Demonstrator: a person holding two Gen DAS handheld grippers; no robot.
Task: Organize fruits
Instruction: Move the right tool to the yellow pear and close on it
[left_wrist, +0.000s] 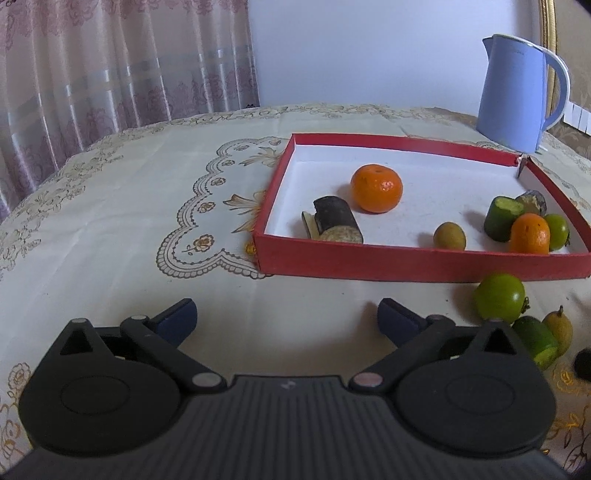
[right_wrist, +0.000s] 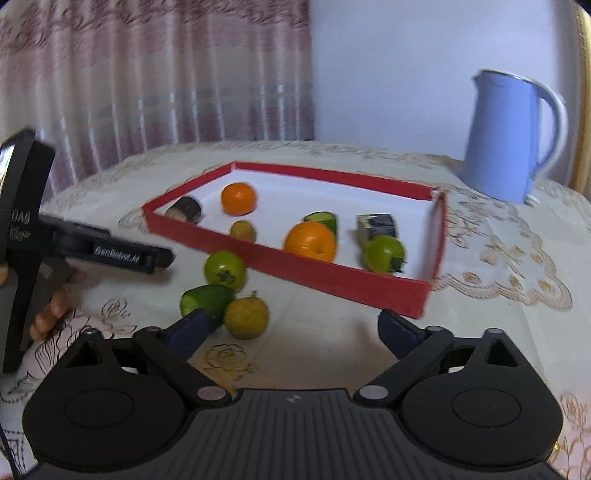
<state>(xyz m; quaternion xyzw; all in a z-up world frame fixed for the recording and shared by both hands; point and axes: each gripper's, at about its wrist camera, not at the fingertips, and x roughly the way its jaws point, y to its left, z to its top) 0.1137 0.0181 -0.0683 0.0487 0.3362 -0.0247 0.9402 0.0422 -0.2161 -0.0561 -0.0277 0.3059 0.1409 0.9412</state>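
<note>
Both tools are hanging with jaws apart, empty: the left tool (left_wrist: 286, 314) facing the red box (left_wrist: 424, 264), the right tool (right_wrist: 291, 326) nearing a yellow fruit (right_wrist: 246, 317) waiting on the worktop (left_wrist: 110, 240).

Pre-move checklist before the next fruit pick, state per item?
1. Left gripper empty, jaws wide: ok.
2. Right gripper empty, jaws wide: ok.
3. Fruit left outside the red tray: green tomato, cucumber piece, yellow fruit: not ok, task unfinished.
4. Yellow fruit lies just ahead of the right gripper, near its left finger, off centre: not ok.
5. Yellow fruit touches the cucumber piece, so it may get nudged: cannot tell.
6. Free space on the tray floor for more: ok.
</note>
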